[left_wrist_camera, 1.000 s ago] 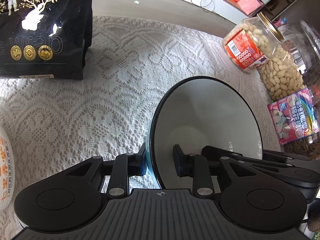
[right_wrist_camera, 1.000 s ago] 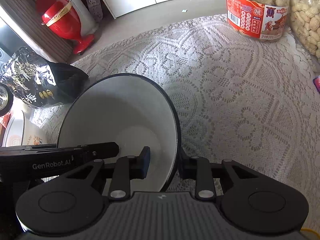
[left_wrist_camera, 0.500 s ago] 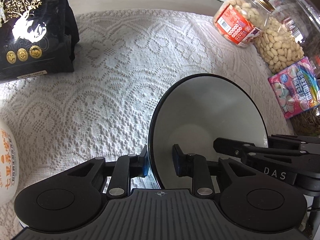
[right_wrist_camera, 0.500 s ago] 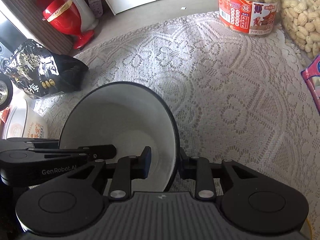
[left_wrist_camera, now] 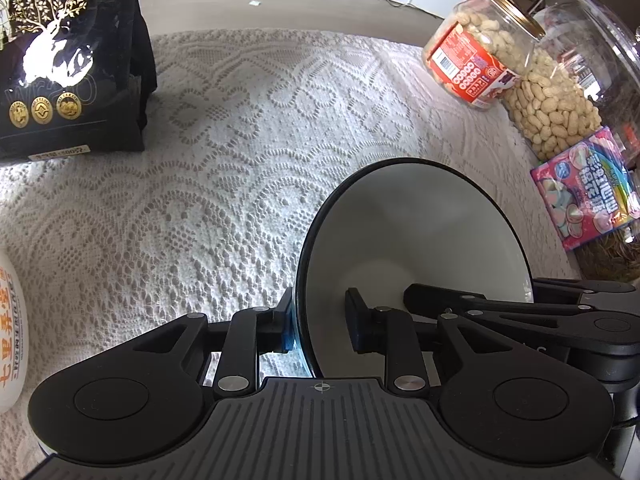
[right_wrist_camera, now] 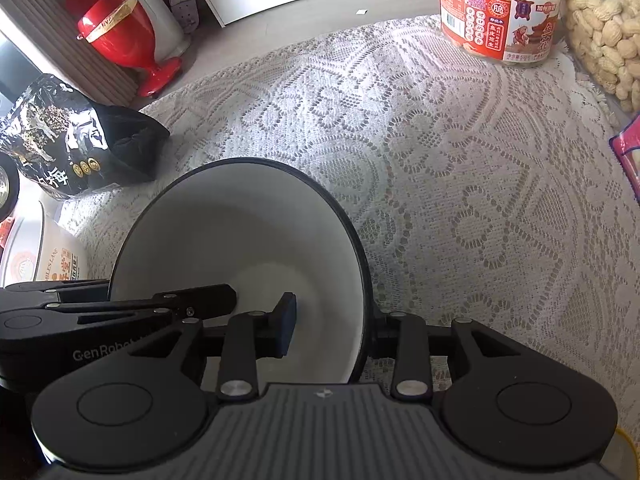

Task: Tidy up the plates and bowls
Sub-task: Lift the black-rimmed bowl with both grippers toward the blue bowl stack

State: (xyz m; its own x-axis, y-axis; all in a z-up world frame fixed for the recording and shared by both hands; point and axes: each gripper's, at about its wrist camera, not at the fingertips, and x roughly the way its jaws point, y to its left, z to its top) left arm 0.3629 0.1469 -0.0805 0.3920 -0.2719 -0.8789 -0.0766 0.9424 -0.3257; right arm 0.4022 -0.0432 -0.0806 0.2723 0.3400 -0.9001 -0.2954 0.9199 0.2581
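A bowl (left_wrist_camera: 416, 236), white inside with a dark rim and outside, is held above the lace tablecloth (left_wrist_camera: 224, 184) by both grippers. My left gripper (left_wrist_camera: 322, 322) straddles the bowl's left rim; the inner finger stands a little off the wall. My right gripper (right_wrist_camera: 330, 326) straddles the right rim of the same bowl (right_wrist_camera: 236, 240), also with a gap at its inner pad. Each gripper shows in the other's view, the right one (left_wrist_camera: 520, 312) and the left one (right_wrist_camera: 120, 308).
A black bag (left_wrist_camera: 68, 60) stands at the back left. Two jars of peanuts, one red-labelled (left_wrist_camera: 476, 64) and one clear (left_wrist_camera: 560, 108), and a pink sweets packet (left_wrist_camera: 588, 188) line the right side. A white tub (right_wrist_camera: 44, 256) sits at the left. A red vase (right_wrist_camera: 120, 32) stands beyond the table.
The bowl and both grippers have drawn back and come lower over the cloth. The gap between each inner finger and the bowl wall has widened slightly.
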